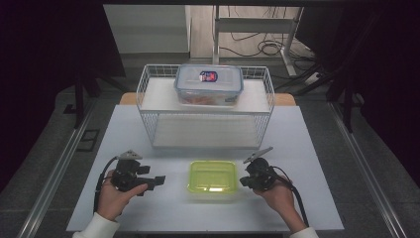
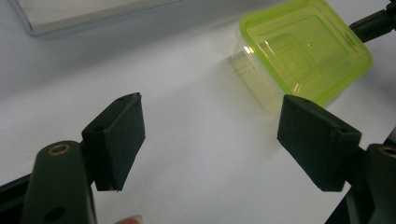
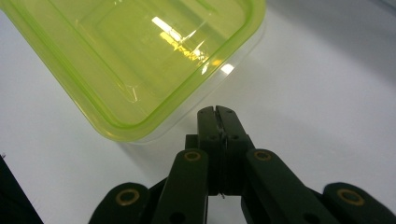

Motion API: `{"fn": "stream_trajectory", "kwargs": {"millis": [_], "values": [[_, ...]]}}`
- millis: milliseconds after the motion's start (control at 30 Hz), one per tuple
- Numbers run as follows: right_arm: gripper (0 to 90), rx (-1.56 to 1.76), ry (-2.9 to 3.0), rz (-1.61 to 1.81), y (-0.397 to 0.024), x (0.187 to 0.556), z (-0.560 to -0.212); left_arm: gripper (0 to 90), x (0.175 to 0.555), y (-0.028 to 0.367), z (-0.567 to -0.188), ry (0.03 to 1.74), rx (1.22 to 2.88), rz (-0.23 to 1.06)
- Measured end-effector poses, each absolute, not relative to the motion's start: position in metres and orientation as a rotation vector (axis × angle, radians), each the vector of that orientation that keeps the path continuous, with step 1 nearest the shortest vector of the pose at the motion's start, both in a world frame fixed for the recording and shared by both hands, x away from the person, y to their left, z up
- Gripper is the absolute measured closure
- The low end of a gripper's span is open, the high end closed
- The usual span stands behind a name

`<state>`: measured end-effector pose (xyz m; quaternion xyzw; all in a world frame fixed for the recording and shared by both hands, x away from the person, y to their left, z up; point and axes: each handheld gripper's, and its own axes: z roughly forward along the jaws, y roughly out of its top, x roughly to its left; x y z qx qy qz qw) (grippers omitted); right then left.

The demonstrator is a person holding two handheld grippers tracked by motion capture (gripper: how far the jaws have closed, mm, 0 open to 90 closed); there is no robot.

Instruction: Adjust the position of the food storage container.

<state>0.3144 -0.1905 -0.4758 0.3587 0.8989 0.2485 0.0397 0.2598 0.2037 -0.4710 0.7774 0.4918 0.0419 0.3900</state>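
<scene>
The green box sits on the table near the front edge, between the 2 grippers, with its lid on and nothing gripping it. In the right gripper view its near corner lies just beyond the jaw tips, close but, as far as I can tell, not touching.

The right gripper is just right of the box, its jaws pressed fully together with nothing between them. The left gripper is to the left, a little apart from the box, jaws spread wide and empty; in the left gripper view the box lies ahead, beyond the right-hand jaw.

Farther back stands a wire rack with 2 levels. A clear box with a blue-edged lid rests on the top level; the lower level looks bare.

Judging from this, the work on the green box is at its start: both grippers are brought up beside it, but no hold is taken. Grasping, lifting and placing, perhaps on the rack, all seem left to do.
</scene>
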Motion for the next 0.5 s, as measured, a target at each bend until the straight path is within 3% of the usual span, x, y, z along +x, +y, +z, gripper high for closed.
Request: {"fn": "stream_trajectory", "kwargs": {"millis": [333,400,500], "values": [[88.0,1.282,2.628,0.989,-0.221,0.309,-0.468,22.9,0.260,0.205,-0.471,1.263,1.933,0.124],[84.0,1.340,2.603,1.064,-0.229,0.307,-0.467,22.6,0.260,0.206,-0.471,1.266,1.924,0.120],[68.9,1.413,2.548,1.147,-0.241,0.304,-0.467,22.5,0.261,0.208,-0.471,1.271,1.903,0.105]]}}
